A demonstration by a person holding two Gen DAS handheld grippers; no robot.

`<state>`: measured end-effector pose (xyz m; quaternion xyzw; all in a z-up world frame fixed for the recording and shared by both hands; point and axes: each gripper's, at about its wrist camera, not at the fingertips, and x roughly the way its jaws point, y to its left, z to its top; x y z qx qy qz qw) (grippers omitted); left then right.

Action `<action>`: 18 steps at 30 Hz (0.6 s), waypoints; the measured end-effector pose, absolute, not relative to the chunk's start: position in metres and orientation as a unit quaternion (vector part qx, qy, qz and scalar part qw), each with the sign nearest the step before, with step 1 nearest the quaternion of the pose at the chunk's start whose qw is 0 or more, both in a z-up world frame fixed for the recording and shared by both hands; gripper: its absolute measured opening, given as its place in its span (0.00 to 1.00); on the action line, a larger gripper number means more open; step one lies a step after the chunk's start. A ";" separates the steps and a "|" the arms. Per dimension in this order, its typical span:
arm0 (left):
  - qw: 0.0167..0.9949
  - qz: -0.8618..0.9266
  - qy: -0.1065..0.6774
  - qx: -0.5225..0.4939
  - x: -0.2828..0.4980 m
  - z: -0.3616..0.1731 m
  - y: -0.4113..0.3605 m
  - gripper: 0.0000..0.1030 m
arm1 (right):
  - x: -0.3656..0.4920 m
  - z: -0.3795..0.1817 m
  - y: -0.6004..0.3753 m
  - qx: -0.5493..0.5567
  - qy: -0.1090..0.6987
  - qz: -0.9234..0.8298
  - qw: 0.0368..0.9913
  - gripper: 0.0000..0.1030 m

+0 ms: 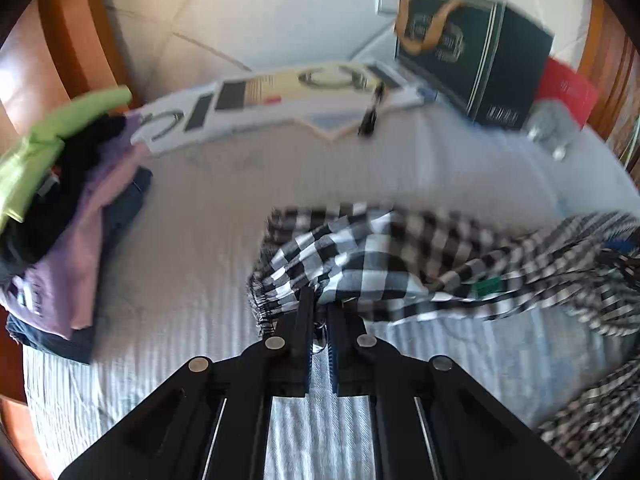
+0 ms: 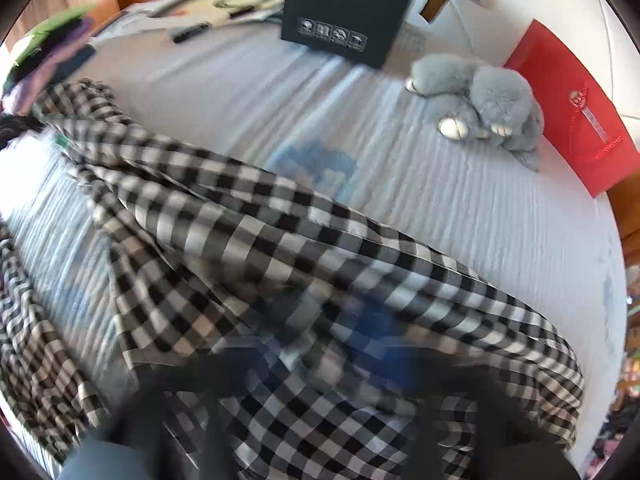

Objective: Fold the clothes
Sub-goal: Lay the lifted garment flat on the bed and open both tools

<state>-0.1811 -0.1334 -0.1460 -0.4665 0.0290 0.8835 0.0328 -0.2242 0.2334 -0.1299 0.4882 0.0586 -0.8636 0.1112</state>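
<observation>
In the left wrist view, the left gripper point(image 1: 320, 300) reaches in from 6 o'clock, level and pointing toward 12, its two black fingers drawn nearly together on a bunched edge of the checked shirt point(image 1: 360, 264). The cloth hangs lifted off the striped bedsheet point(image 1: 168, 380) and trails away toward 3 o'clock. At 9 o'clock sits a pile of clothes point(image 1: 64, 216), purple, black and green. Farther off, toward 12, lie a flat printed box point(image 1: 288, 96) and a dark green gift bag point(image 1: 480, 60).

In the right wrist view, the right gripper point(image 2: 320, 360) sits low at 6 o'clock, blurred and buried under the same checked shirt point(image 2: 248, 248); I cannot tell how far its jaws stand open or whether they hold cloth. The shirt stretches from there toward 10 o'clock. Beyond it, at 2 o'clock, a grey plush toy point(image 2: 488, 104) lies on the sheet just beside a red bag point(image 2: 572, 108).
</observation>
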 end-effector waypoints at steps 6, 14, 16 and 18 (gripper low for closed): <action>0.051 0.921 -0.005 -0.385 -0.196 -0.078 -0.136 0.11 | -0.245 -0.123 0.231 0.465 0.055 -0.880 0.085 0.09; 0.028 0.891 -0.038 -0.452 -0.242 -0.111 -0.145 0.45 | -0.235 -0.113 0.254 0.464 0.014 -0.883 0.071 0.68; 0.023 0.890 -0.034 -0.454 -0.229 -0.114 -0.152 0.55 | -0.216 -0.109 0.278 0.463 -0.003 -0.885 0.059 0.69; 0.016 0.886 -0.029 -0.462 -0.217 -0.120 -0.159 0.56 | -0.201 -0.111 0.301 0.465 -0.019 -0.884 0.042 0.69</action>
